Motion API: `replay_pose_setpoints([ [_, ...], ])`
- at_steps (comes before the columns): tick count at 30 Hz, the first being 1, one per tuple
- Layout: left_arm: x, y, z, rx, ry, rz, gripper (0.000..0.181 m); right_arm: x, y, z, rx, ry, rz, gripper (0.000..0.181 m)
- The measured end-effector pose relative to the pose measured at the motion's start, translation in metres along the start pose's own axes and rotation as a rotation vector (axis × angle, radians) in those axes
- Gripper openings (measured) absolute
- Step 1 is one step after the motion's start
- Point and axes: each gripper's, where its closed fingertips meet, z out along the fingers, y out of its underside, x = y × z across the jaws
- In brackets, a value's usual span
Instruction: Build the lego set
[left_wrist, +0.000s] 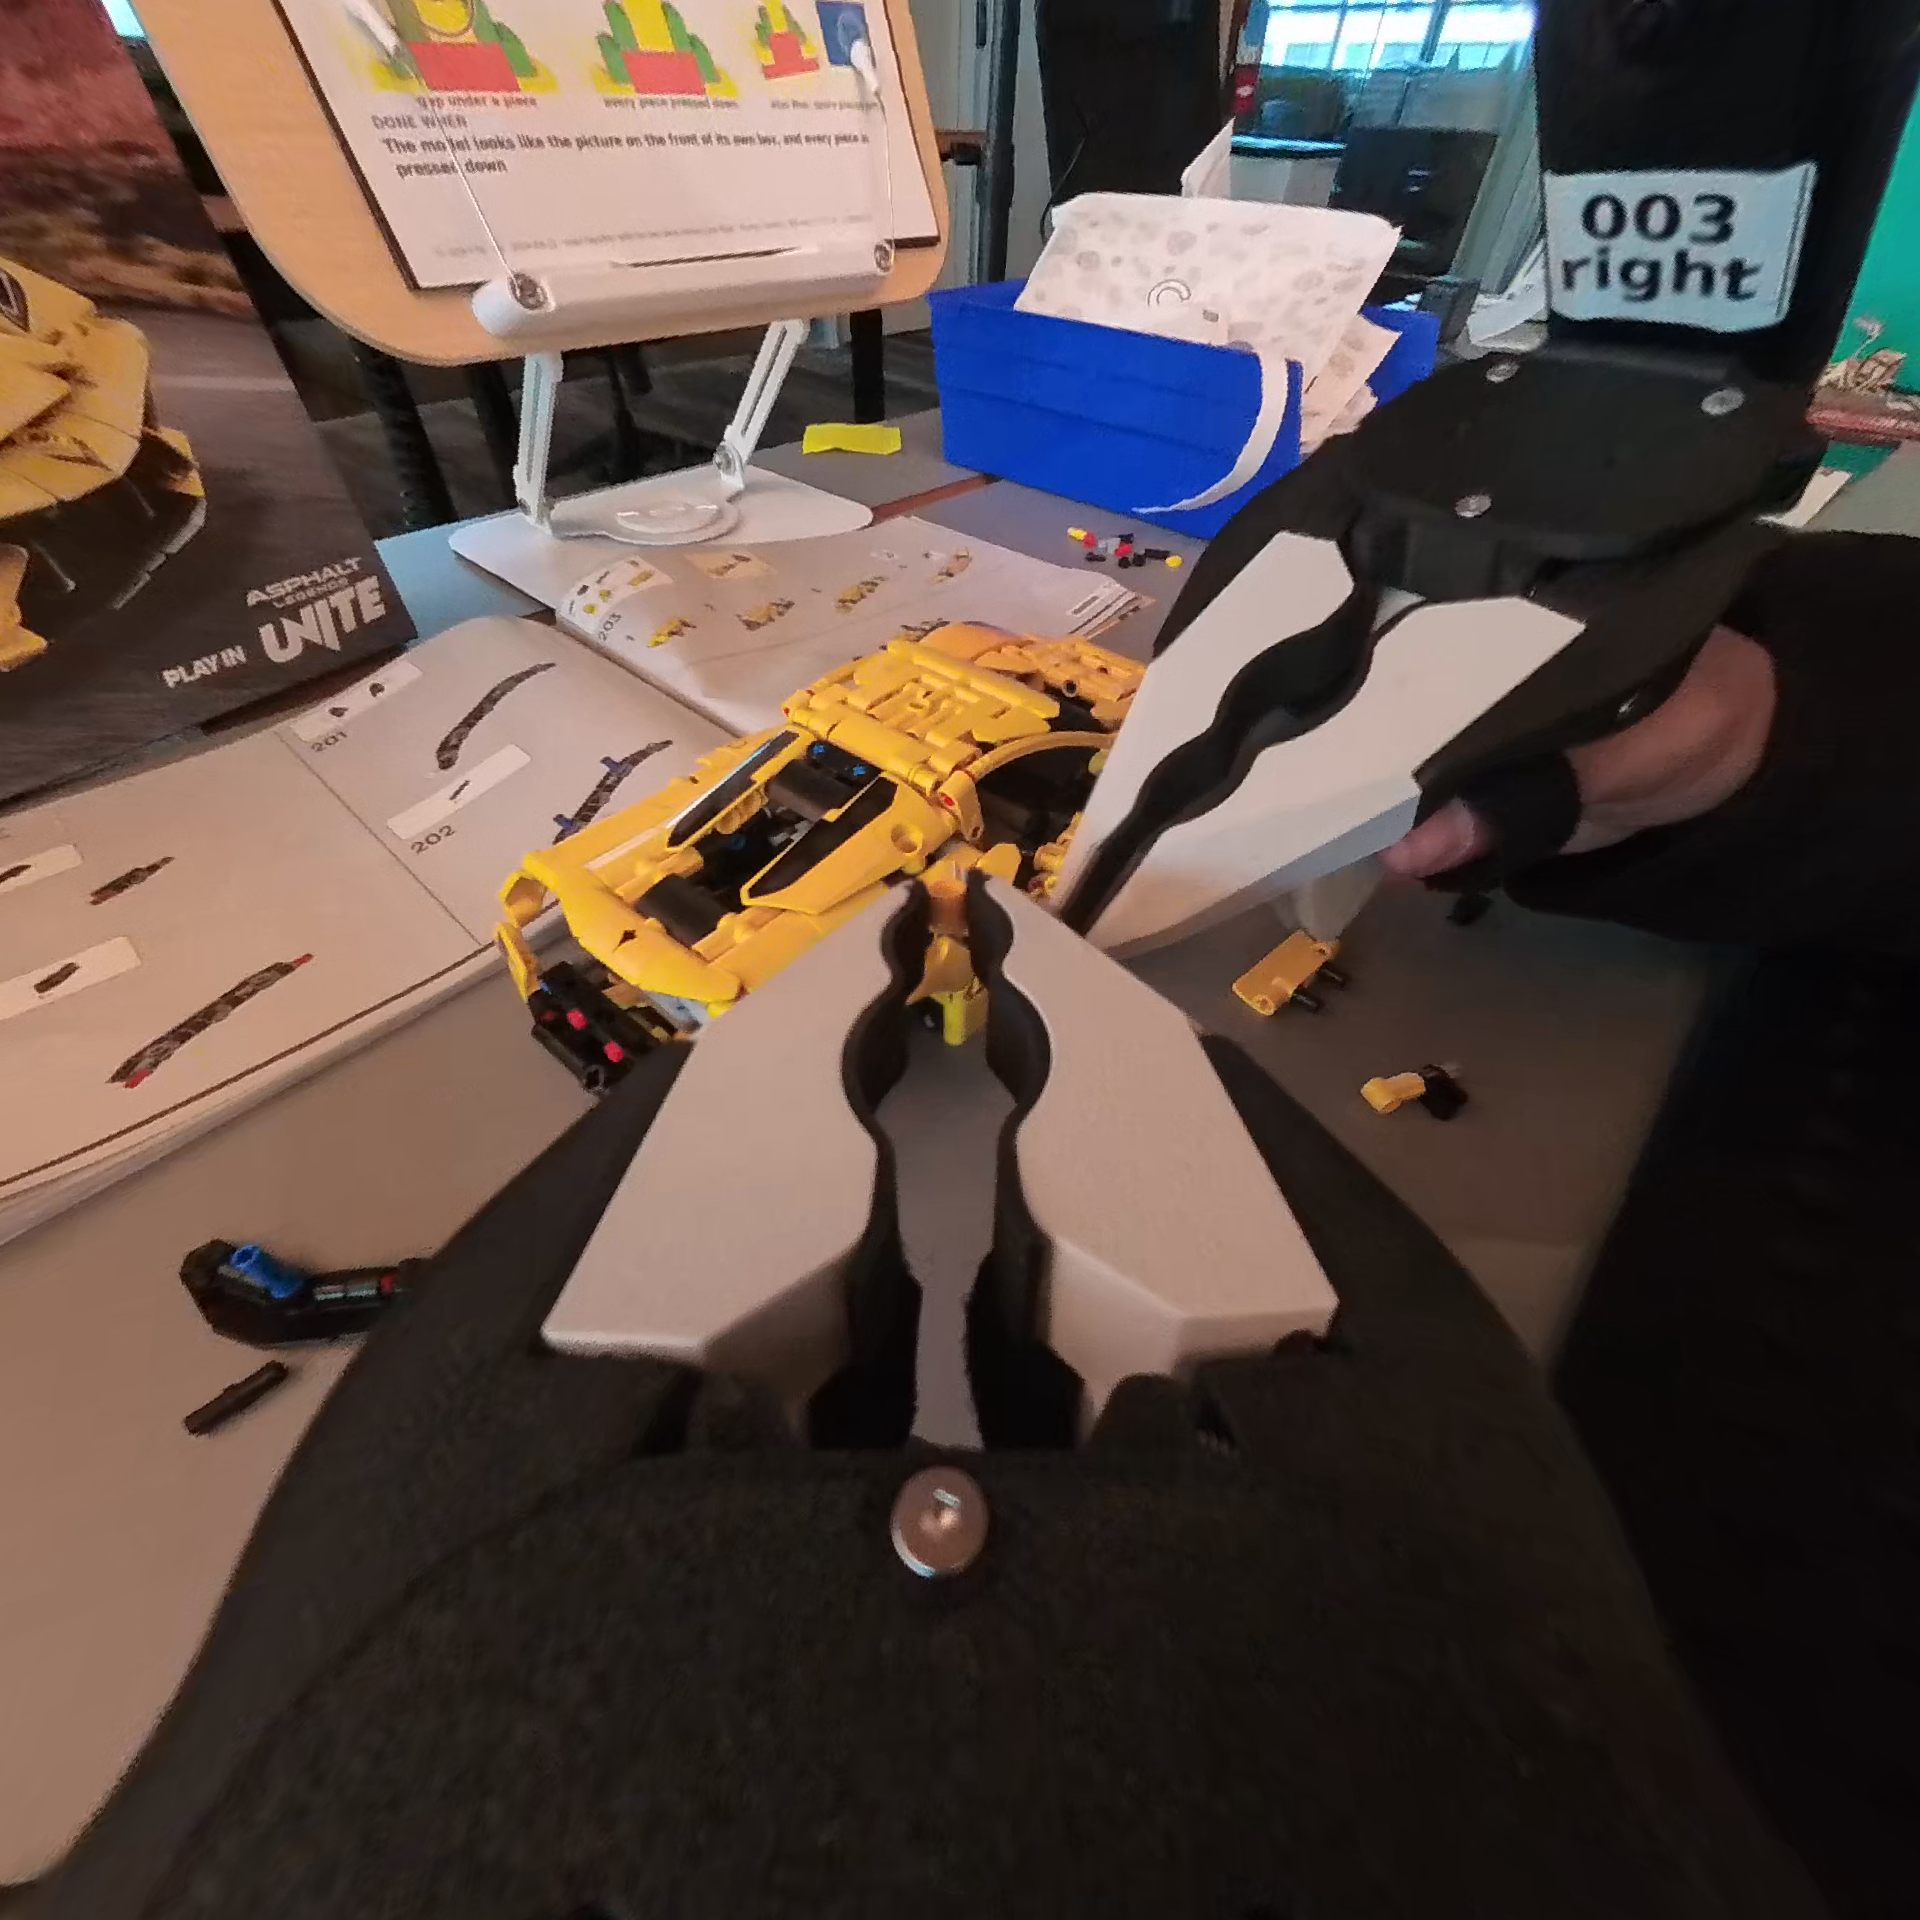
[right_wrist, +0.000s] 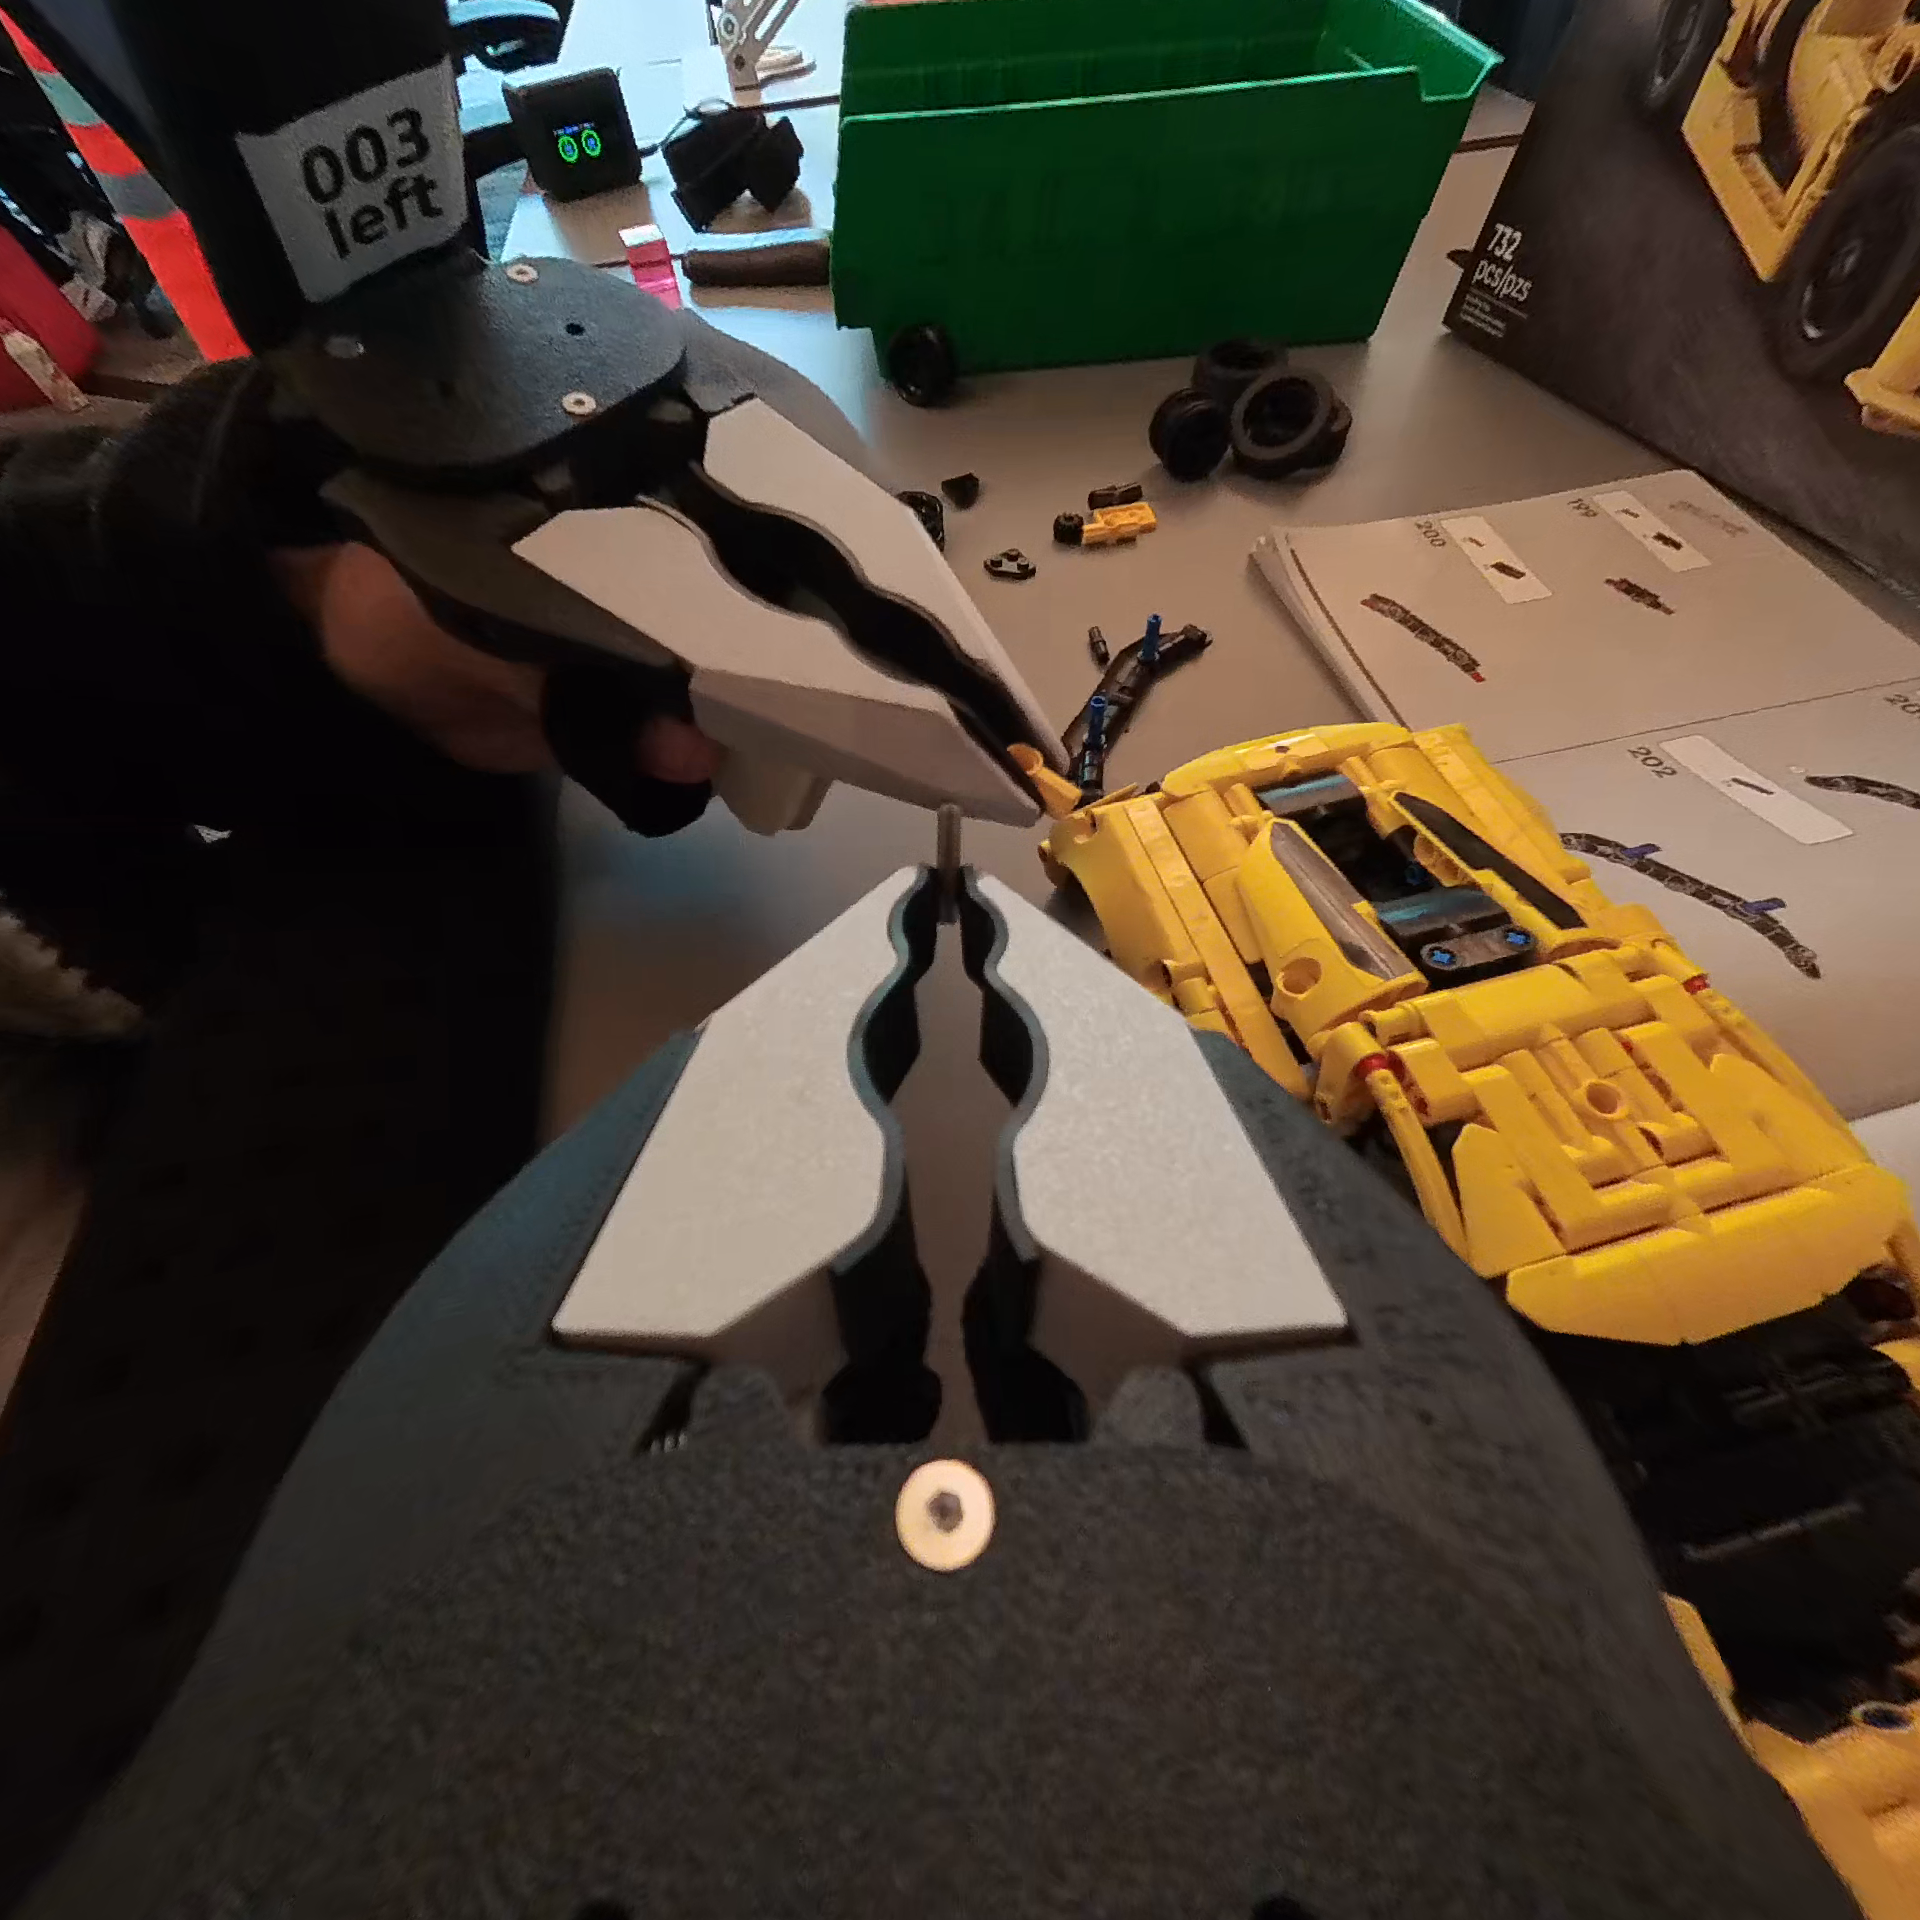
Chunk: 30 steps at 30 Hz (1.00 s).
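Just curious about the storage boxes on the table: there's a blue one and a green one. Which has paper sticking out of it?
The blue bin, behind the yellow car in the left wrist view, has white printed paper spilling over its rim. No paper shows above the rim of the green bin.

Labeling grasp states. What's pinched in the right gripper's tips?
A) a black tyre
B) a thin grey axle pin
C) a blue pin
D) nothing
B: in the right wrist view the right gripper is shut on a thin grey axle pin that sticks out past its tips, beside the yellow car model.
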Motion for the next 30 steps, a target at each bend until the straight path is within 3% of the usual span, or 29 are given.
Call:
replay_pose_setpoints([
  [18, 0.016, -0.01, -0.001, 0.041, -0.011, 0.205, 0.007, -0.009, -0.005, -0.004, 0.057, -0.121, 0.134, 0.003],
  [21, 0.021, -0.03, -0.012, 0.167, 0.092, 0.072, 0.007, -0.002, -0.024, -0.024, 0.152, -0.125, 0.133, 0.003],
  [23, 0.026, -0.046, -0.023, 0.269, 0.209, -0.048, 0.007, 0.002, -0.044, -0.044, 0.292, -0.172, 0.193, 0.003],
  [25, 0.035, -0.061, -0.035, 0.37, 0.283, -0.044, 0.007, -0.003, -0.055, -0.055, 0.379, -0.261, 0.273, 0.003],
  [30, 0.05, -0.063, -0.038, 0.385, 0.364, -0.036, 0.007, -0.021, -0.062, -0.057, 0.415, -0.425, 0.345, 0.003],
])
